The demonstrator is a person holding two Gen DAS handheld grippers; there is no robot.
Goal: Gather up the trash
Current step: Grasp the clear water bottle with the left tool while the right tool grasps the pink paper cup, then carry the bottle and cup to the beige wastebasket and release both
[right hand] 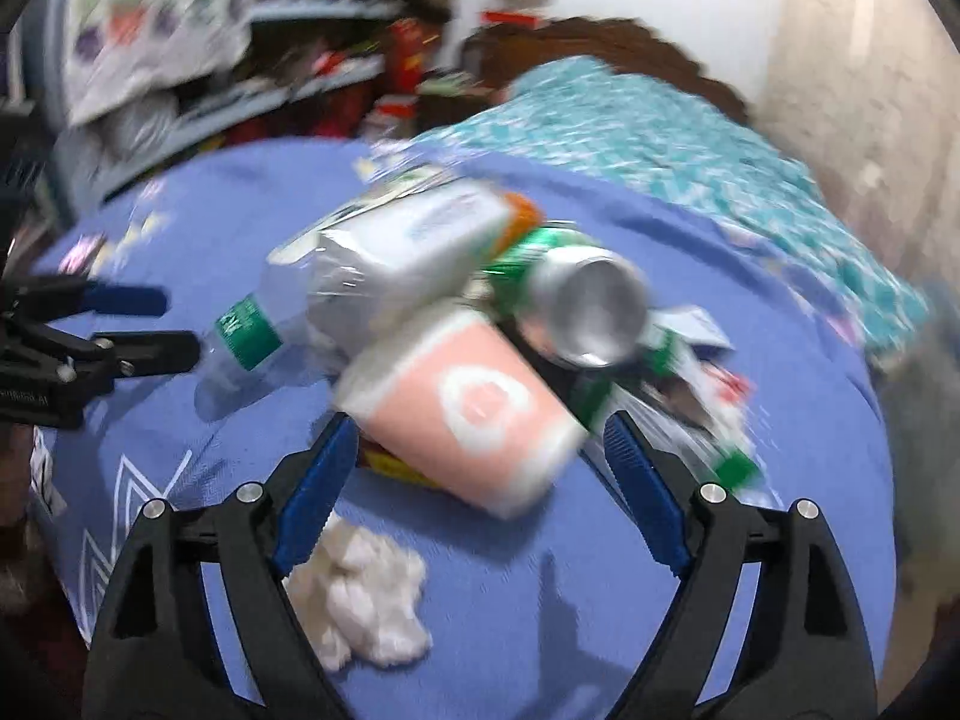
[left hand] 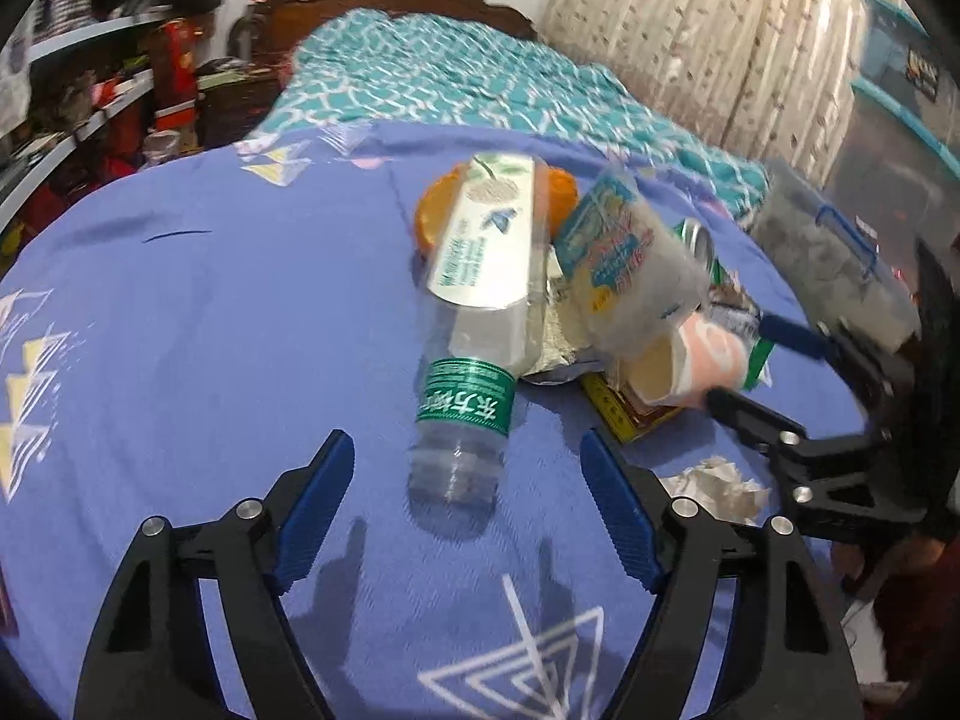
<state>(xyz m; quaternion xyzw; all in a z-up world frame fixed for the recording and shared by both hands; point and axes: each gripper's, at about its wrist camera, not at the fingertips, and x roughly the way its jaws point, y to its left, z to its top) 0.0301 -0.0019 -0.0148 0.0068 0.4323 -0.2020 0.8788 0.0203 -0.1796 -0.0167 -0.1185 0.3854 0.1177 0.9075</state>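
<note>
I have both grippers over a bed (left hand: 180, 312) covered with a blue-purple sheet, where the trash lies in a heap. My left gripper (left hand: 467, 468) has its fingers spread wide and holds nothing; a clear plastic bottle (left hand: 474, 360) with a green label lies on the sheet just ahead of them, its base end pointing toward the gap between the fingers. Part of a loose white label wrap covers the far half of the bottle, and an orange lid (left hand: 432, 210) sits behind it. To the right of the bottle a clear plastic cup (left hand: 636, 264) with a printed sleeve is tilted on top of the pile, resting against a pink paper cup (left hand: 696, 360). A green drink can (left hand: 699, 243) shows behind them, with foil and a yellow wrapper underneath.

My right gripper (right hand: 474, 438) also has its fingers wide apart, and the pink paper cup (right hand: 474, 414) lies on its side between the fingertips; this view is blurred, so I cannot tell whether either pad touches it. The green can (right hand: 576, 306) lies just beyond the cup, its silver bottom facing the camera. A crumpled white tissue (right hand: 360, 594) rests on the sheet close under the right gripper's left finger. A teal patterned quilt (left hand: 456, 78) lies at the far end of the bed.
</note>
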